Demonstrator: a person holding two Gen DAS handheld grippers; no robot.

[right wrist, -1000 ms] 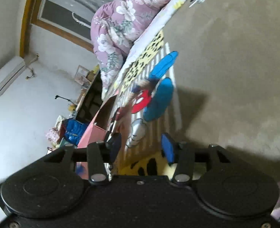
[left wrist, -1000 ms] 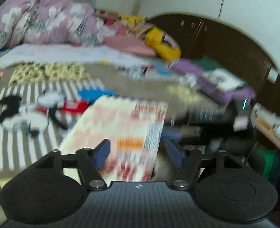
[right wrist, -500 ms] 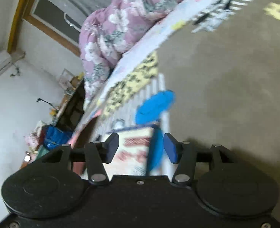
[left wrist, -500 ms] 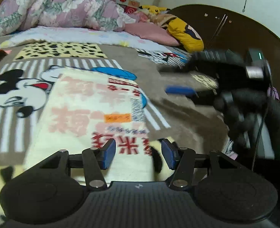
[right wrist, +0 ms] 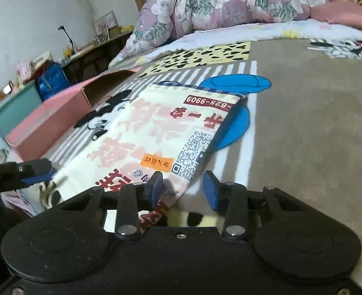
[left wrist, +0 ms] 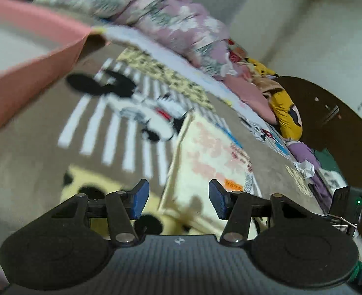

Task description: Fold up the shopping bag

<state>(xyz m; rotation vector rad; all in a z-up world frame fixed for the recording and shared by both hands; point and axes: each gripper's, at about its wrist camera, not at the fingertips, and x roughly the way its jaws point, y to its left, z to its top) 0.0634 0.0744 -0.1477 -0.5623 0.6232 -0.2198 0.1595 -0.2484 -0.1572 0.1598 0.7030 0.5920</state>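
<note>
**Q.** Which step is shown, and where does the bag lie?

**A.** Left to right: a pink box (right wrist: 50, 120) stands at the left edge of the cartoon-print blanket (right wrist: 303, 127). The shopping bag (right wrist: 156, 132), cream with red lettering, lies flat on the blanket near its front edge, one far corner over a blue patch. The step appears to be squaring up at the bag's near edge before a fold.

**Q.** State of the two tools?

**A.** The left gripper (left wrist: 178, 201) is about half open, its blue pads (left wrist: 139, 199) apart with the bag's near left corner between them, untouched. The right gripper (right wrist: 182, 191) stands part open over the near right corner; its jaws have just been closing, with only the bag's edge beside one pad and nothing pinched.

**Q.** What does the next move call for?

**A.** Probably lowering both, pinching the near corners, and carrying that edge evenly to the far one.

**Q.** What differs from half a second earlier?

**A.** Both views have rolled; the right one now faces the bag squarely.
</note>
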